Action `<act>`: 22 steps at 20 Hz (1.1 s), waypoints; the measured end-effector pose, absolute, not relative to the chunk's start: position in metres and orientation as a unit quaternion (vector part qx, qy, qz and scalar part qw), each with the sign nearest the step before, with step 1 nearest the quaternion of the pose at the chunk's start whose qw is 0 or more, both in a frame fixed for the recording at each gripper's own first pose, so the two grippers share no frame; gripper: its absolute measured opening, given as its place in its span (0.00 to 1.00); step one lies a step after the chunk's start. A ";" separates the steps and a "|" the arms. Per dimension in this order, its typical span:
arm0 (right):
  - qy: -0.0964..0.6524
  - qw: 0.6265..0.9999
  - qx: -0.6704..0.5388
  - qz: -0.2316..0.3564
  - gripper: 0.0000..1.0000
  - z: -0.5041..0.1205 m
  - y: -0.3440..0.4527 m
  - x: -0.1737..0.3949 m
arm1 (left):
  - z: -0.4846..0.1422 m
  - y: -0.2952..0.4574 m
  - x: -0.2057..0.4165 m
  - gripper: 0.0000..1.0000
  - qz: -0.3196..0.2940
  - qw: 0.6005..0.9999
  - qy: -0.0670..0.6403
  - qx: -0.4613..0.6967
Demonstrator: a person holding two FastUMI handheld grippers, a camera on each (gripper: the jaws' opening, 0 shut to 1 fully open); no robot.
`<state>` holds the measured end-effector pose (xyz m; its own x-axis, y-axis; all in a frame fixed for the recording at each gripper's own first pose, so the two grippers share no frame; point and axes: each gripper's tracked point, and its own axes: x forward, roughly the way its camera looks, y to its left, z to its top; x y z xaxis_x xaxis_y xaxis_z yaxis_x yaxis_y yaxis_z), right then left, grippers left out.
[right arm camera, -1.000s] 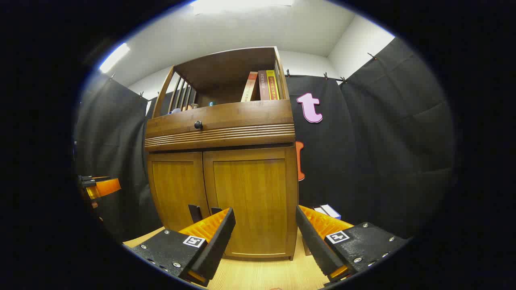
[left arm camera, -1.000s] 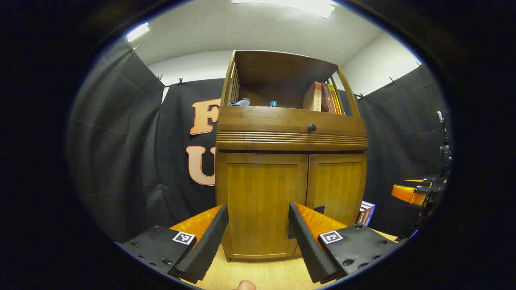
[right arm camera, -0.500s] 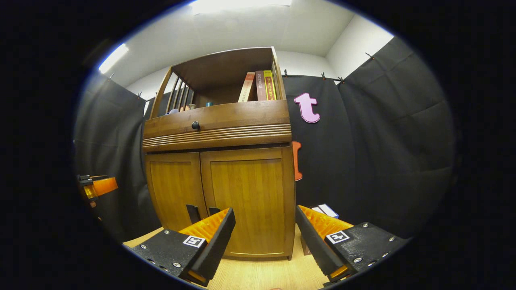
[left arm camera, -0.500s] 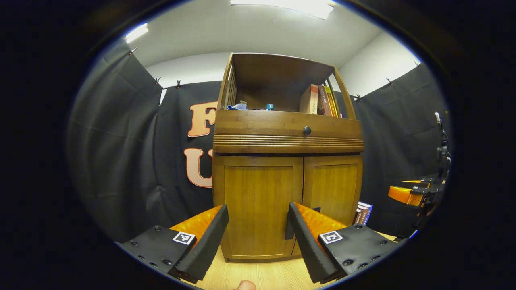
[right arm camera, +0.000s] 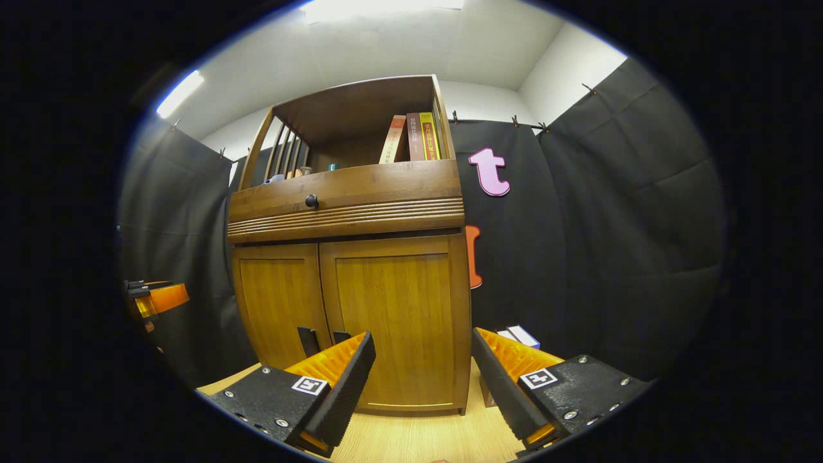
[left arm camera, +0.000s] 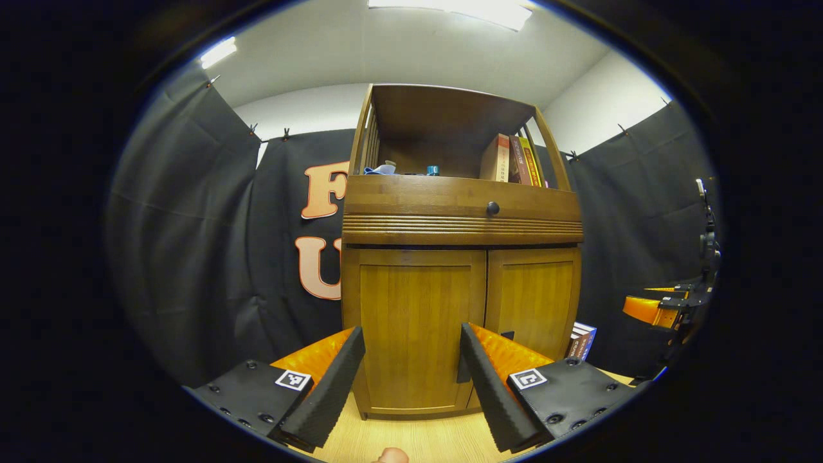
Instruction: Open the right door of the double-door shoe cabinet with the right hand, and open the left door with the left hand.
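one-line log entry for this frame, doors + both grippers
stage: approach | right door: closed | left door: closed | left gripper: open, off cabinet | right gripper: open, off cabinet

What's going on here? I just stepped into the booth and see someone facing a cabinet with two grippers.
A person holds a gripper in each hand in front of a brown wooden double-door shoe cabinet. The left gripper and right gripper are both open and hold nothing. The left door and right door are both shut, and neither dark handle is grasped yet.
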<state>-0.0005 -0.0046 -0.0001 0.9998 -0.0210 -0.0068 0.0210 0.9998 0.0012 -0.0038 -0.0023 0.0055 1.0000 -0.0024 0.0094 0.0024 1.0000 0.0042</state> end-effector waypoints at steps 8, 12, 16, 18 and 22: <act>0.016 1.000 0.008 0.001 0.93 -0.019 0.013 0.013 | 0.004 0.008 -0.005 0.94 0.008 1.000 -0.003 0.006; 0.029 0.999 0.015 0.026 0.93 -0.042 0.040 0.031 | 0.002 0.011 -0.007 0.95 0.010 1.000 -0.002 0.006; 0.031 0.998 0.012 0.045 0.94 -0.056 0.071 0.051 | 0.000 0.015 -0.007 0.96 0.013 1.000 -0.001 0.008; 0.038 0.998 0.013 0.056 0.93 -0.070 0.085 0.062 | -0.002 0.020 -0.008 0.95 0.016 1.000 0.000 0.008; 0.052 0.996 0.012 0.068 0.94 -0.098 0.108 0.091 | -0.004 0.030 -0.007 0.95 0.025 1.000 0.002 0.007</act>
